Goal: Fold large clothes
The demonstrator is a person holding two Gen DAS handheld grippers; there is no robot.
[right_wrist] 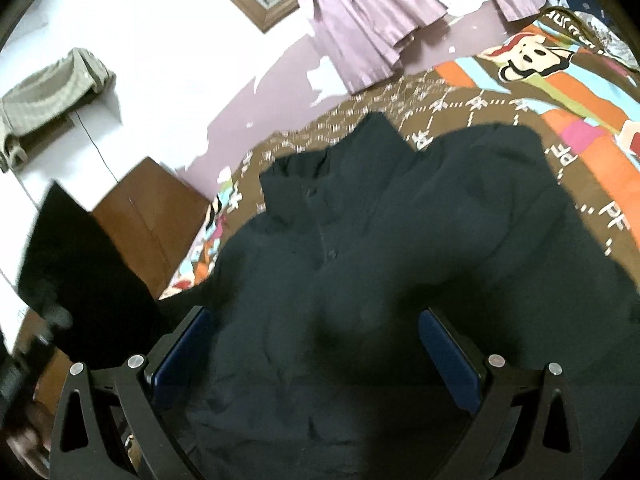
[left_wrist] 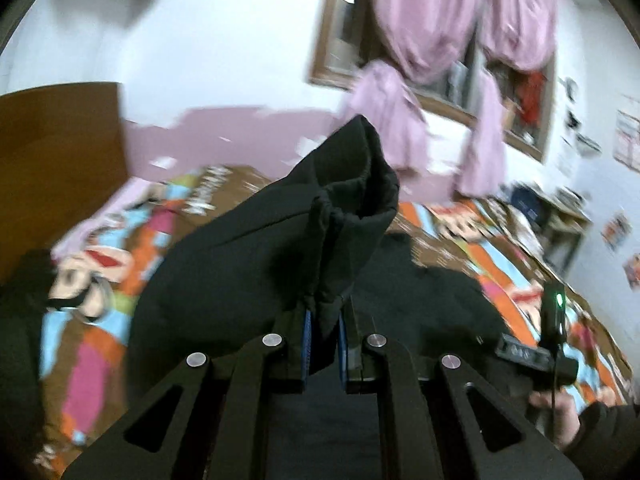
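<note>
Left gripper (left_wrist: 325,344) clamps a bunched black sleeve cuff, lifting it off the patterned bedspread (left_wrist: 100,280). Right gripper (right_wrist: 316,344) jaws spread wide, hovering over the black jacket (right_wrist: 380,240) lying on the bed

Between your right gripper (right_wrist: 316,344) fingers: open gap, dark jacket (right_wrist: 400,240) below.
Left gripper (left_wrist: 324,332): raised jacket fold blocks ahead.
Left side: wooden headboard (right_wrist: 152,220).
Far edge: wall, pink curtain (right_wrist: 360,28) hanging.
Right: bare bedspread (right_wrist: 580,92).
</note>
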